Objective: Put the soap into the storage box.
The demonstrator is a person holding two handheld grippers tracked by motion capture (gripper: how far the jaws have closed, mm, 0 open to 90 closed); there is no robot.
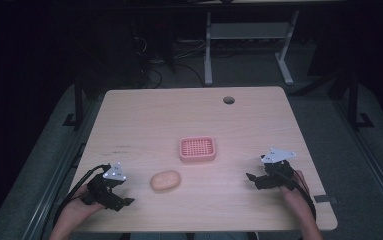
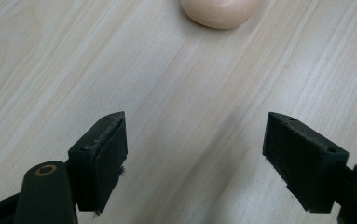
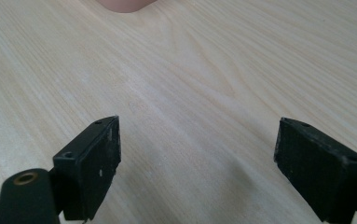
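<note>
Two jaws spread apart on each hand-held gripper, left (image 1: pixel 125 201) and right (image 1: pixel 250 177); soap (image 1: pixel 165 180) between them.

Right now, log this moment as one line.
left tongs: open, empty | right tongs: open, empty | soap: on table, near left tongs | pink dish: empty, behind soap

Wooden table (image 1: pixel 144 120) with pink slotted tray (image 1: pixel 197 149) and peach soap (image 1: pixel 165 180)
</note>
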